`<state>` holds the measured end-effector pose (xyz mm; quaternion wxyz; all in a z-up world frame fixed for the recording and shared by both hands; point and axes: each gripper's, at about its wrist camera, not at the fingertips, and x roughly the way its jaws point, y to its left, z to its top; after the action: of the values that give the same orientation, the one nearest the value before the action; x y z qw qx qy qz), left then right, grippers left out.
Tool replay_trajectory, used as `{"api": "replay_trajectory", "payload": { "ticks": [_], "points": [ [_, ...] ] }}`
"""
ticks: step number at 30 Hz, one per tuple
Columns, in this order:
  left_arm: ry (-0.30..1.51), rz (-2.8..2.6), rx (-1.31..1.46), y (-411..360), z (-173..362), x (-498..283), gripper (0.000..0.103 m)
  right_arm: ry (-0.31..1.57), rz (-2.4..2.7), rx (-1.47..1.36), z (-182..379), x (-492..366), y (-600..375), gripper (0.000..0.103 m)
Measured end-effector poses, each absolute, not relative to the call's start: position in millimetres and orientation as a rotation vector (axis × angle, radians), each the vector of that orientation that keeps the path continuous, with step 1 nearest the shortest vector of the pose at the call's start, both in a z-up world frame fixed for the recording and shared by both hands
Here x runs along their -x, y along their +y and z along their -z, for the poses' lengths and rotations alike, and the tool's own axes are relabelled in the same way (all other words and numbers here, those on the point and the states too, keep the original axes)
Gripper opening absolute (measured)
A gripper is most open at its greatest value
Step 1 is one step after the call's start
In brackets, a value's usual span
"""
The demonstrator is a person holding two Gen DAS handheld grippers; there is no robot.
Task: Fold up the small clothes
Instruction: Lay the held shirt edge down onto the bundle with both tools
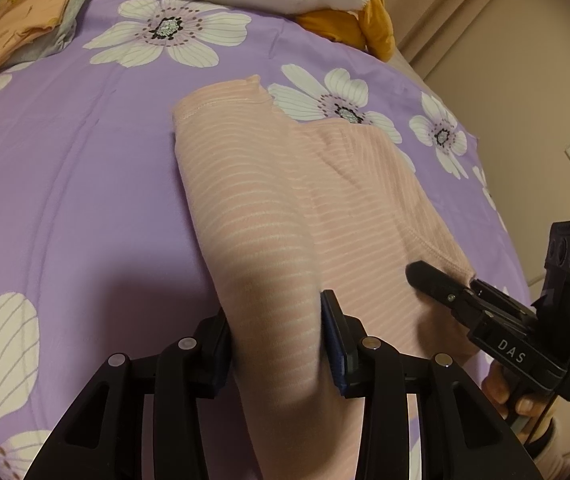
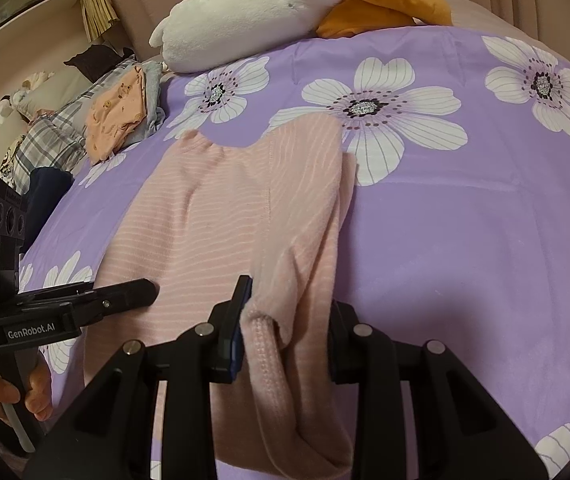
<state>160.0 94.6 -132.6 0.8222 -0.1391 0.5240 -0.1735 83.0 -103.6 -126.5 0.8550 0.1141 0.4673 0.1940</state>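
Purple floral bedspread (image 1: 65, 184) filling both views, folded orange garment (image 1: 25, 20) at upper left, pink striped garment (image 1: 269, 200) at centre, left gripper (image 1: 277, 344) clamping its near fold, right gripper (image 2: 289, 328) clamping its ribbed cuff, white plush toy (image 2: 245, 12) along the top.

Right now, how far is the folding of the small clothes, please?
Done: a folded orange garment lies on a pile at the far left of the purple bedsheet. In hand: the pink striped garment, its near edge gripped by the left gripper and the right gripper. Left: it is only partly doubled over, so its fold is unfinished.
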Motion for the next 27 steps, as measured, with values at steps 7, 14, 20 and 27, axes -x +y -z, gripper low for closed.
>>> {"api": "replay_trajectory", "payload": {
  "ticks": [7, 14, 20, 27],
  "points": [
    [1.116, 0.362, 0.297, 96.5, 131.9, -157.8, 0.038, 0.983, -0.406, -0.242, 126.7, -82.9, -105.3, 0.032],
    [1.117, 0.355, 0.293, 96.1, 131.0, -156.7, 0.039, 0.983, -0.405, -0.244, 127.0, -82.7, -108.1, 0.032],
    [1.117, 0.355, 0.294, 96.8, 130.8, -156.5, 0.039, 0.984, -0.403, -0.249, 127.7, -82.7, -110.4, 0.032],
    [1.117, 0.354, 0.292, 97.1, 130.5, -156.1, 0.039, 0.986, -0.399, -0.256, 128.7, -80.8, -113.1, 0.032]
  ]
}}
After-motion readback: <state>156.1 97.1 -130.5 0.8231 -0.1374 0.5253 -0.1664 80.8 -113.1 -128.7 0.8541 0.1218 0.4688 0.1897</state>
